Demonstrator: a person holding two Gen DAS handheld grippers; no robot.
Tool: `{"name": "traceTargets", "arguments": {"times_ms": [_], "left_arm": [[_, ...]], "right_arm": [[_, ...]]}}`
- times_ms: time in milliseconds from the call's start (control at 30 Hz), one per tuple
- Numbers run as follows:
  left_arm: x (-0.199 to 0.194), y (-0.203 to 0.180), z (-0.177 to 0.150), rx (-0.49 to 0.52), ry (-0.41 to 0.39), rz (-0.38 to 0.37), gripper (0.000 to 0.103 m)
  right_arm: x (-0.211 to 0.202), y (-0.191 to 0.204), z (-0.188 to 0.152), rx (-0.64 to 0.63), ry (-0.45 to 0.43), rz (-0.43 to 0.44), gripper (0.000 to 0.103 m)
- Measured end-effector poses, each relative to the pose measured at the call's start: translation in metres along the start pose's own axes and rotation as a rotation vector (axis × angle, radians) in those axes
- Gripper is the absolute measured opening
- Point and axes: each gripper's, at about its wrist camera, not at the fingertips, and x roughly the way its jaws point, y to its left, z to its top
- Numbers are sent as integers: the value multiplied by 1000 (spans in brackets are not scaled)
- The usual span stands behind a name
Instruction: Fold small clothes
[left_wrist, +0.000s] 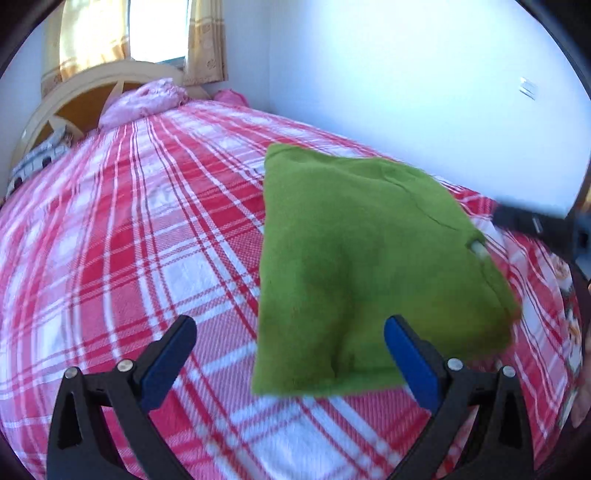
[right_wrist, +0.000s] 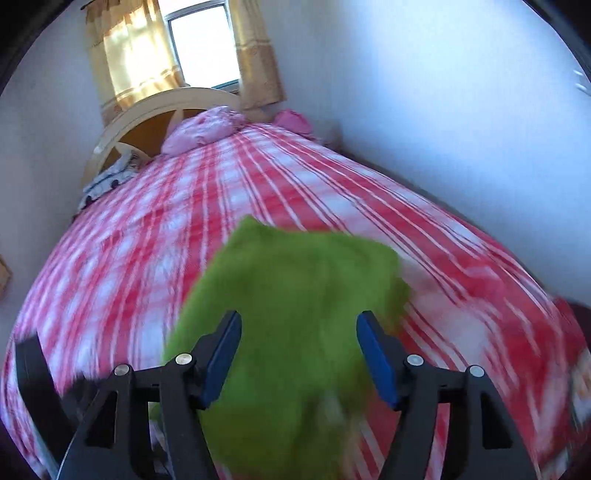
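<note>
A folded green fleece garment (left_wrist: 362, 258) lies flat on the red and white checked bedspread (left_wrist: 147, 240). My left gripper (left_wrist: 290, 323) stands wide open just above the bed; its right finger overlaps the garment's near edge and its left finger is over bare bedspread. In the blurred right wrist view the same green garment (right_wrist: 295, 295) fills the space under and between the fingers of my right gripper (right_wrist: 299, 315). That gripper is open, and its blue pads stand clear of the cloth. A dark part at the right edge (left_wrist: 535, 221) looks like the other tool.
At the far end a pink pillow (left_wrist: 144, 99) lies by the cream headboard (left_wrist: 92, 81). A spotted cloth (left_wrist: 40, 155) sits at the far left. A white wall (left_wrist: 406, 92) runs along the bed's right side. Yellow curtains (right_wrist: 129, 48) frame a window.
</note>
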Motion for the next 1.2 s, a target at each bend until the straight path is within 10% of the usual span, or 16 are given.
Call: {"name": "traceTargets", "arguments": {"times_ms": [400, 1200], "left_arm": [[-78, -8, -18, 23, -130, 73, 103], [-147, -15, -29, 54, -307, 206, 103]], "right_arm": [[-125, -22, -84, 132, -187, -163, 66], [-169, 32, -90, 97, -363, -168, 78]]}}
